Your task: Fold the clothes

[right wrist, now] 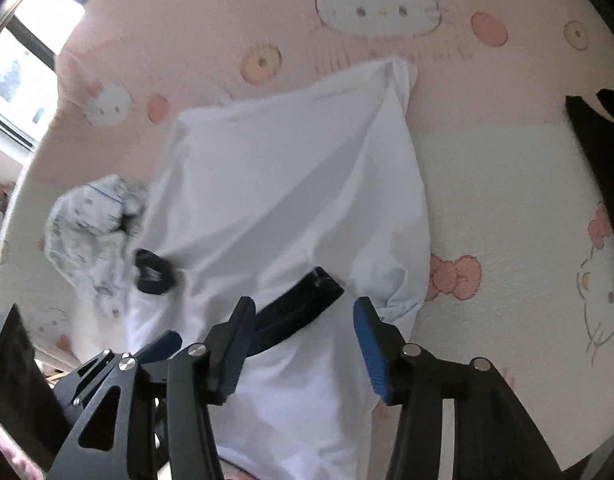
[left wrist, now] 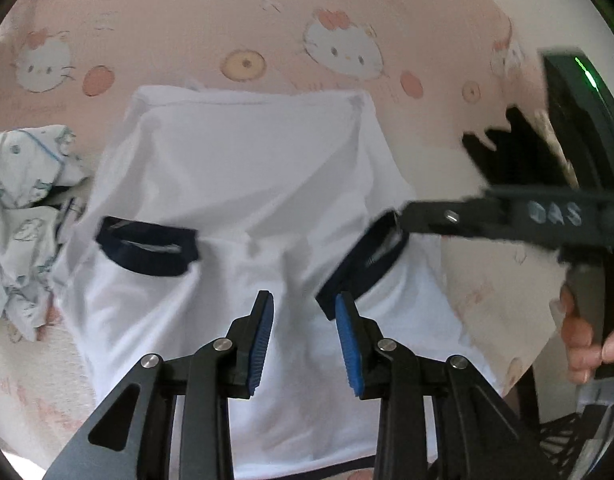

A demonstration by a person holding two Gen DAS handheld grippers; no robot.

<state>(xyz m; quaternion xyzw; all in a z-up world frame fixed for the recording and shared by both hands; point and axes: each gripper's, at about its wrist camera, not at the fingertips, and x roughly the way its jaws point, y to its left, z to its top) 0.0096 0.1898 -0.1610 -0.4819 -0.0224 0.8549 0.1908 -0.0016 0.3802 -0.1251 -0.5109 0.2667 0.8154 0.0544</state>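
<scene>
A white T-shirt (left wrist: 243,168) with navy sleeve cuffs lies flat on a pink cartoon-cat bedsheet (left wrist: 211,16), both sleeves turned in over the body. My left gripper (left wrist: 303,300) hovers open above the shirt's lower middle, between the left cuff (left wrist: 147,250) and the right cuff (left wrist: 371,260). My right gripper (right wrist: 305,306) is open too, with the right cuff (right wrist: 303,312) lying just beyond its fingers. In the left wrist view the right gripper (left wrist: 399,220) reaches in from the right, its tip at that cuff's far end. The shirt (right wrist: 291,184) is creased diagonally.
A crumpled pale patterned garment (left wrist: 23,208) (right wrist: 95,232) lies against the shirt's left side. A black cloth (left wrist: 507,144) (right wrist: 599,160) lies at the right. A hand (left wrist: 583,336) holds the right gripper's handle. The bed's edge runs along the lower right.
</scene>
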